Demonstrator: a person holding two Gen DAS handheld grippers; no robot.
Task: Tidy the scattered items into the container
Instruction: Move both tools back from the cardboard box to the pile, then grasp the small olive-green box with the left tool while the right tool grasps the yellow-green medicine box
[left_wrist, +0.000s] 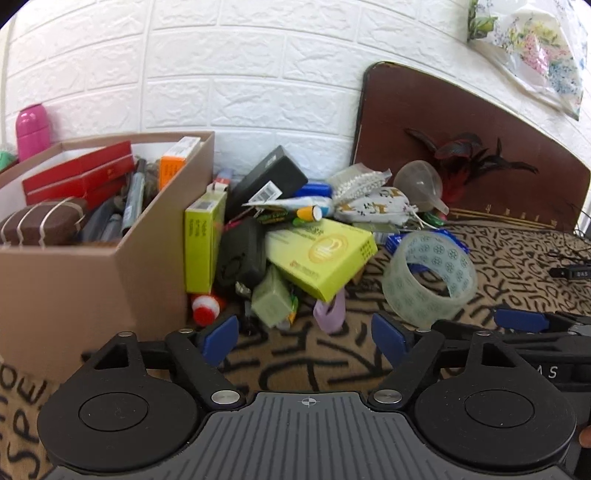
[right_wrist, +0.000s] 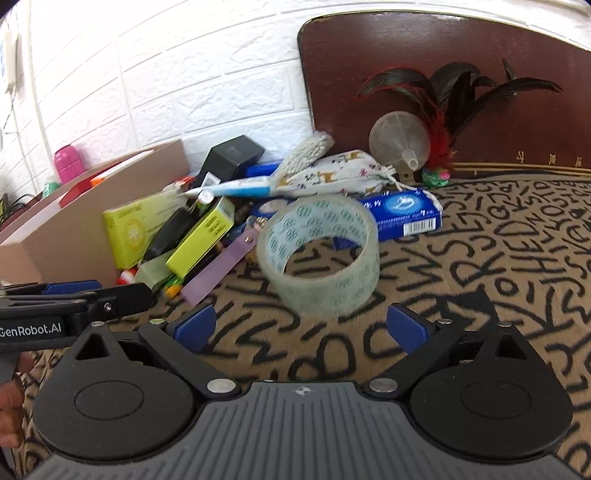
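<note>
Many small things lie in a heap right beside the brown cardboard box (left_wrist: 110, 258), and some hide under others. A little red and white thing (left_wrist: 205, 308) peeks out low by the box wall, and I cannot tell what it is. A black gadget (left_wrist: 242, 254) is half covered by a big yellow-green flat box (left_wrist: 319, 254). A blue long box (right_wrist: 402, 210) behind the heap is partly hidden by the clear roll of sticky tape (right_wrist: 325, 254), which looks a bit blurry.

The cardboard box is cut off at the picture's left edge. It already holds red flat boxes (left_wrist: 79, 177) and an orange carton (left_wrist: 177, 160), packed close. The tape roll rests on the patterned cloth with black letters (right_wrist: 498, 258) covering the tabletop, just to the side of the heap away from the box. Past the roll, farther from the box, the cloth is bare.

The left gripper (left_wrist: 308, 336) is spread wide, holds nothing, and points at the heap next to the box. The right gripper (right_wrist: 301, 326) is also spread wide with nothing in it. The tape roll sits just in front of it, not touching its blue pads (right_wrist: 408, 328).
</note>
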